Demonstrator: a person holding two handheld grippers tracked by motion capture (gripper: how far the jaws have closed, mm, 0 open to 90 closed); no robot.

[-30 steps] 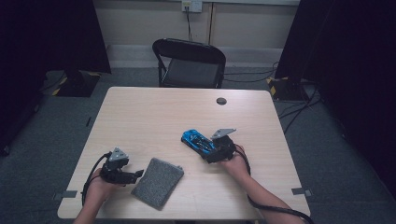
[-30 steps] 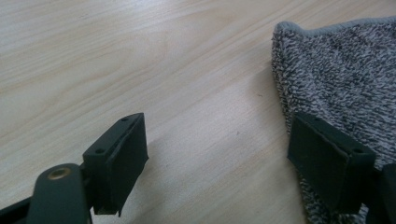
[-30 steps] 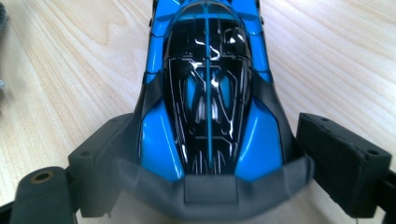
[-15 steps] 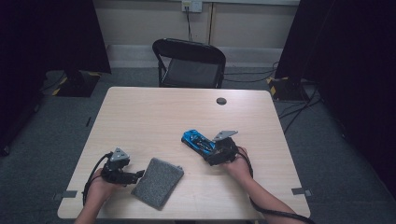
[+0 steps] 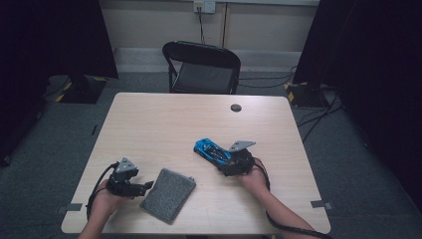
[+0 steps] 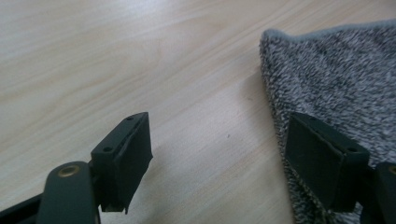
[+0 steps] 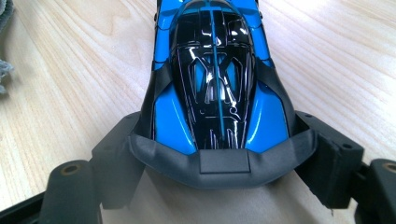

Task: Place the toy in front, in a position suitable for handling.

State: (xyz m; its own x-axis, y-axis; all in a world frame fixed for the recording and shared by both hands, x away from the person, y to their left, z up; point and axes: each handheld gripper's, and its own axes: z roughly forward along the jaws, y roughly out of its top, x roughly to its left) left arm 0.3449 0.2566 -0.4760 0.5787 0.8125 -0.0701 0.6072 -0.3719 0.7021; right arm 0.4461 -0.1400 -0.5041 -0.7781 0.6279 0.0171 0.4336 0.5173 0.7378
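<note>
Car (image 7: 217,88) dead ahead of our right tongs (image 7: 219,163), long axis running straight away from us, tail between jaws that have just been closing, near the tabletop's (image 5: 164,124) right edge. Left tongs (image 6: 233,158) spread, straddling the grey pouch's (image 6: 336,79) edge.

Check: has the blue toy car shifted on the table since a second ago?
No. The toy car sits at the same spot relative to the table's black cap.

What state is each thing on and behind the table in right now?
Car: upright on the table, rear between the right claw's jaws.
Pouch: flat, edge at the left claw.
Left claw: open, nothing gripped.
Right claw: closing around the car.
Chair: unfolded, vacant.
</note>
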